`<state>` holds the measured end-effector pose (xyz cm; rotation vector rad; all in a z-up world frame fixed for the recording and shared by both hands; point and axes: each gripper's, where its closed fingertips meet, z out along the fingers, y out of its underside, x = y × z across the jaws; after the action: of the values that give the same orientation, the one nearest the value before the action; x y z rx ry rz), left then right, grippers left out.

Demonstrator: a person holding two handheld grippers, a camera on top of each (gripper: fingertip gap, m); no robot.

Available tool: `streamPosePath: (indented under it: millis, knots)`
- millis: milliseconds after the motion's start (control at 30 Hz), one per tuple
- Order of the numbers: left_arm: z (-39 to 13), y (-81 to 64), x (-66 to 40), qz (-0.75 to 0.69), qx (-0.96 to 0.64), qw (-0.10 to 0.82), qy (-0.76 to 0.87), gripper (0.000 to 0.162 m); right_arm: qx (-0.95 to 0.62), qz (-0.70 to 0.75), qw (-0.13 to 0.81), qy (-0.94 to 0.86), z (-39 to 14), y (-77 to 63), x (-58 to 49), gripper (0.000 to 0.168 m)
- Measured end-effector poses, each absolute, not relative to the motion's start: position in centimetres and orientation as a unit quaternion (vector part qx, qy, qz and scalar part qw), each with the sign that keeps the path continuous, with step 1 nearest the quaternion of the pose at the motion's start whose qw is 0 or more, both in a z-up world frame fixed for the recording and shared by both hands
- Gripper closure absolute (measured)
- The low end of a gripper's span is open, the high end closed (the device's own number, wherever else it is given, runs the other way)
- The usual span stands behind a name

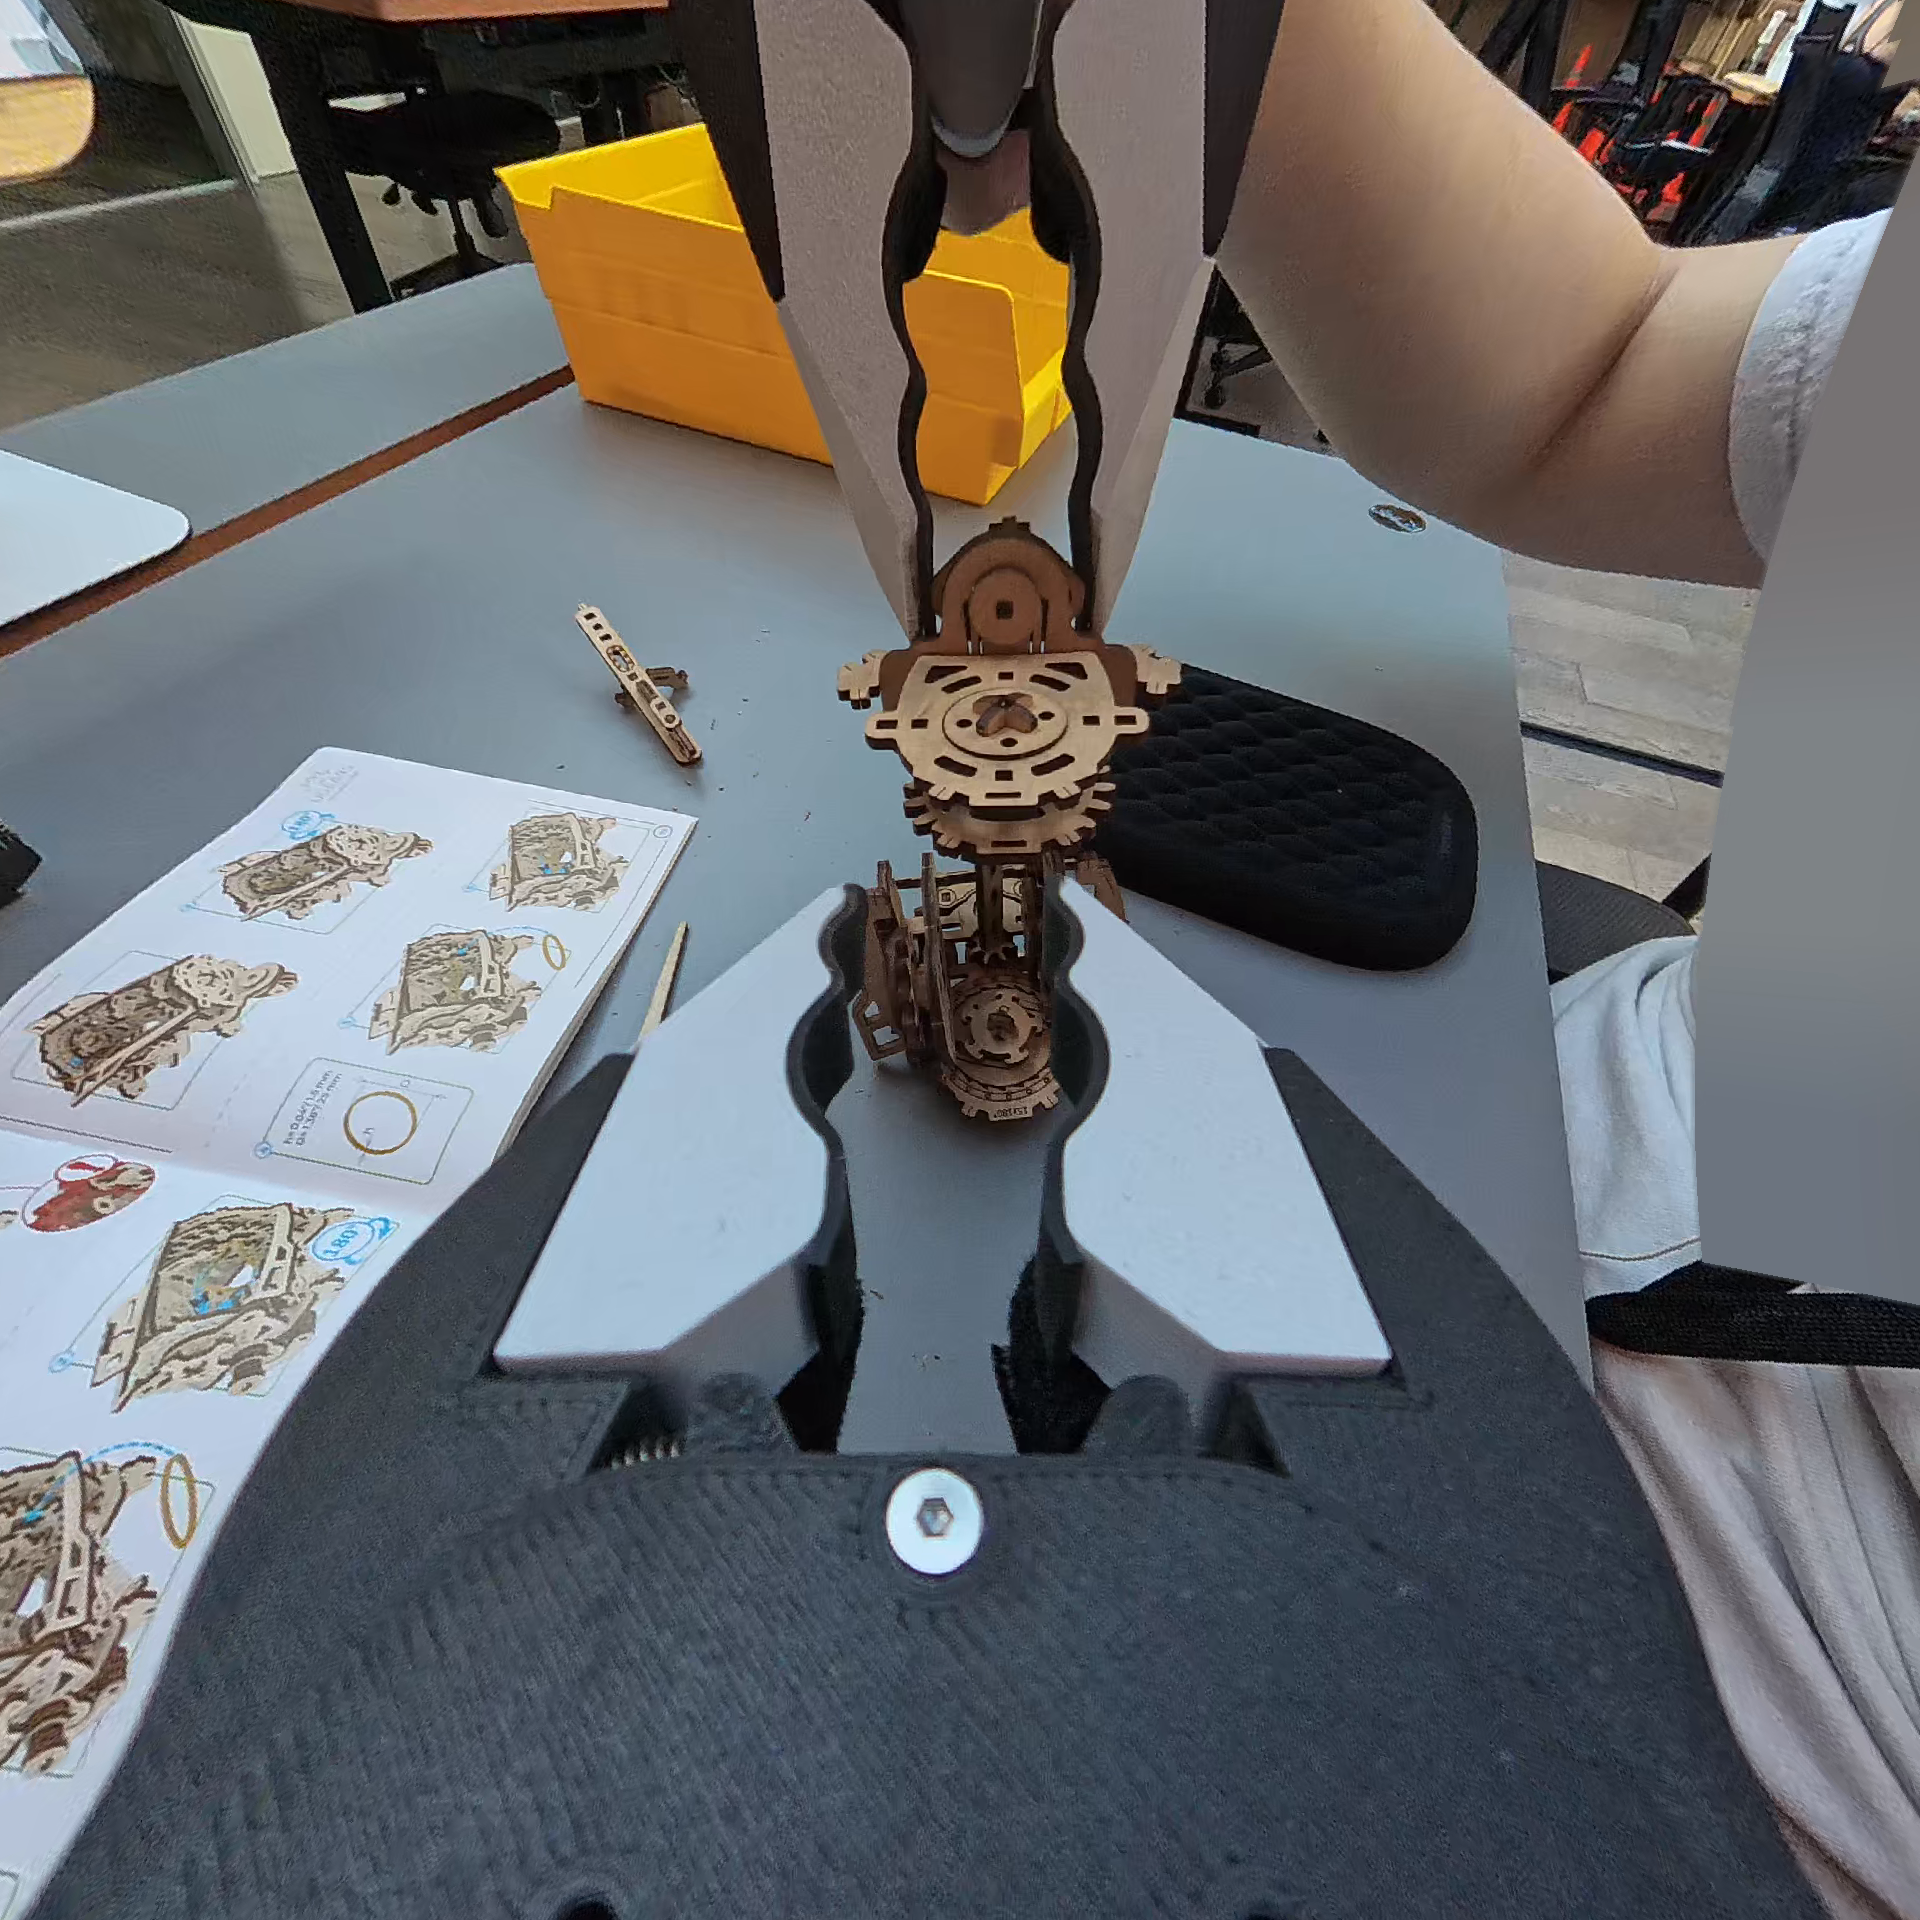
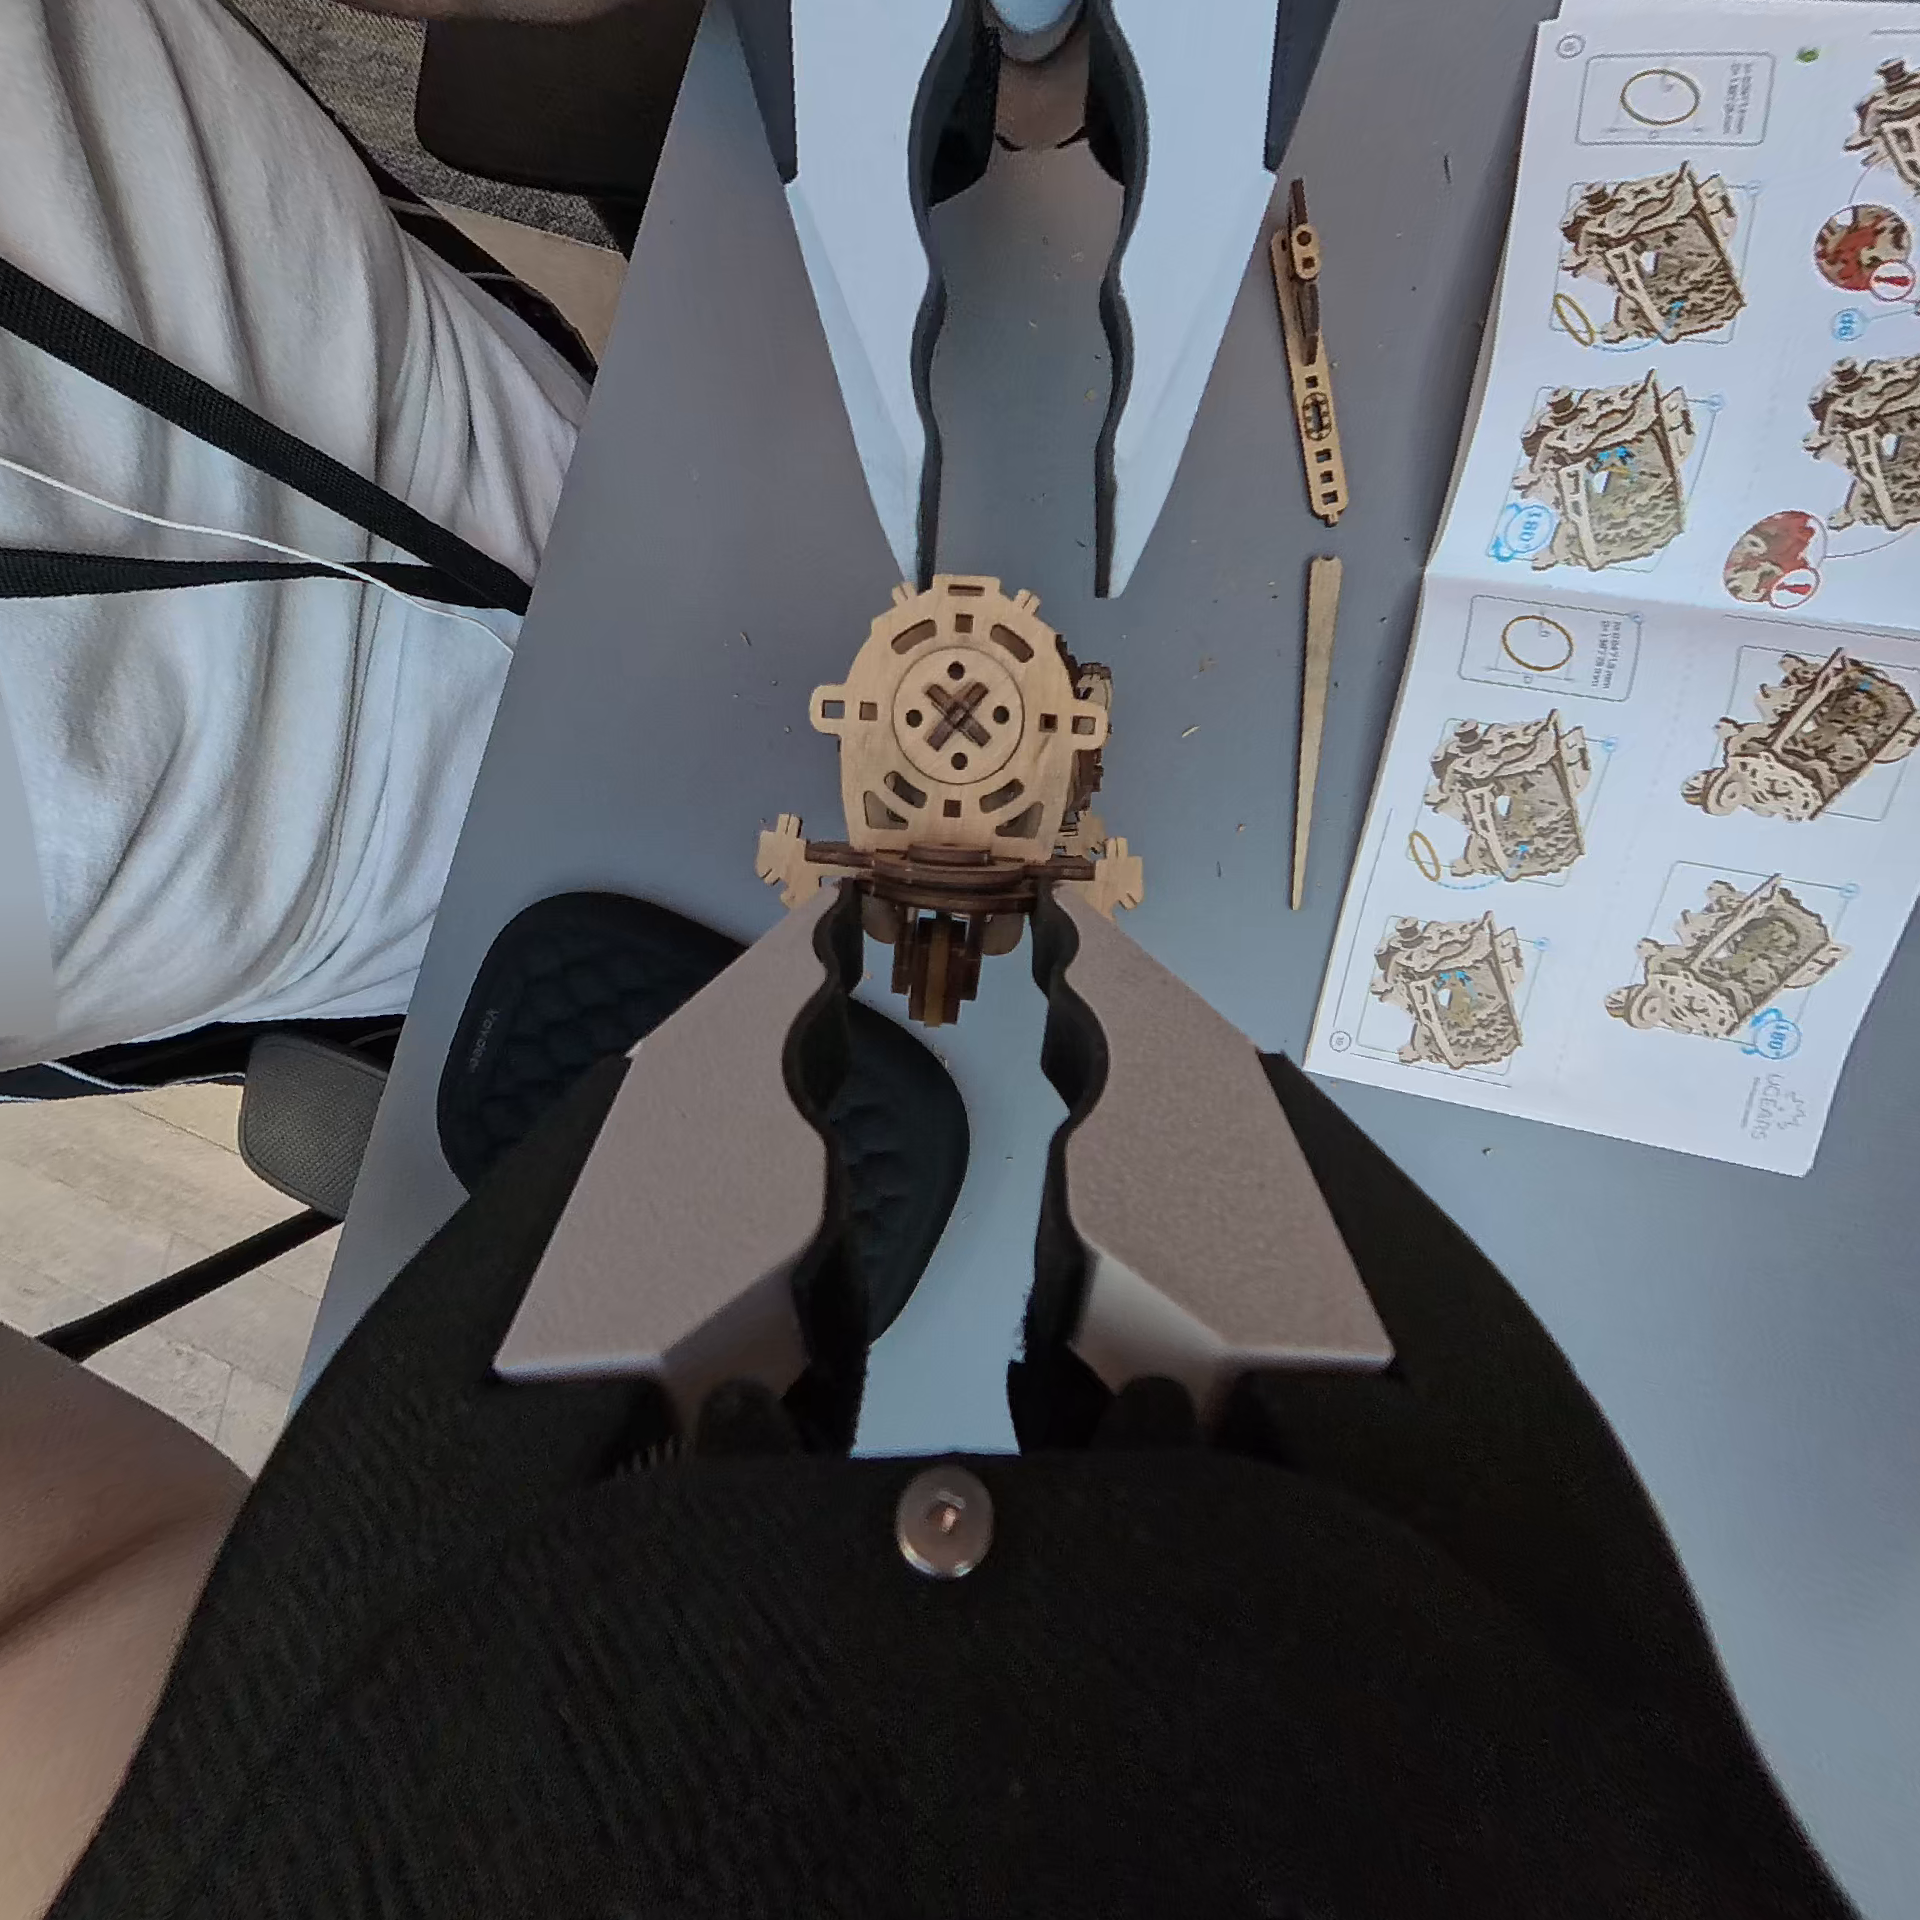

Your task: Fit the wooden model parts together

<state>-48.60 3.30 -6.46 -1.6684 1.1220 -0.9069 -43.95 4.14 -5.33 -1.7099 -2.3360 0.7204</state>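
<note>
My left gripper (image 1: 956,904) is shut on a small wooden gear assembly (image 1: 971,1008) and holds it just above the grey table (image 1: 416,582). My right gripper (image 2: 940,904) is shut on the base of a round slotted wooden plate part (image 2: 956,717). In the left wrist view the right gripper (image 1: 1003,623) comes in from the top and the plate part (image 1: 1003,717) sits directly over the gear assembly, touching or nearly touching it. In the right wrist view the plate hides most of the gear assembly, and the left gripper (image 2: 1013,582) reaches in from the top.
A loose wooden strip with holes (image 1: 639,686) and a pointed wooden stick (image 1: 665,982) lie on the table left of the grippers. An instruction sheet (image 1: 312,987) lies at the left, a yellow bin (image 1: 790,312) at the back, a black padded rest (image 1: 1288,810) at the right. The left gripper's tips are roughly 6 cm from the right gripper's.
</note>
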Motion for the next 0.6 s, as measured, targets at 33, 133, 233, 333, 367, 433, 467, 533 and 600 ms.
streamPosePath:
  millis: [33,133,233,333,367,433,467,533,600]
  knots:
    - [-6.58,3.35,-48.69,-0.365,-0.677,0.454,0.450,0.130,-0.570,0.237,0.080,-0.782,-5.40,4.25,-44.01,0.136]
    - [-6.64,3.49,-49.06,-0.362,-0.685,0.459,0.435,0.125,-0.561,0.234,0.073,-0.791,-5.55,4.16,-44.11,0.136]
    - [-6.30,3.19,-49.11,-0.336,-0.660,0.489,0.460,0.121,-0.560,0.227,0.064,-0.794,-5.63,4.43,-44.26,0.136]
    - [-6.06,3.40,-49.43,-0.292,-0.637,0.519,0.489,0.124,-0.557,0.225,0.058,-0.797,-5.67,4.68,-44.50,0.136]
    - [-5.98,3.42,-49.51,-0.285,-0.630,0.524,0.497,0.126,-0.557,0.224,0.054,-0.798,-5.72,4.72,-44.50,0.136]
    - [-5.99,3.24,-49.50,-0.281,-0.618,0.524,0.515,0.127,-0.556,0.220,0.048,-0.800,-5.82,4.77,-44.50,0.136]
    - [-6.00,3.25,-49.49,-0.278,-0.613,0.524,0.522,0.127,-0.554,0.221,0.044,-0.801,-5.84,4.71,-44.49,0.136]
    - [-6.00,3.07,-49.27,-0.272,-0.598,0.527,0.539,0.127,-0.555,0.219,0.038,-0.801,-5.92,4.73,-44.53,0.136]
    - [-6.02,3.13,-49.07,-0.253,-0.583,0.536,0.555,0.129,-0.556,0.218,0.029,-0.801,-6.02,4.74,-44.56,0.136]
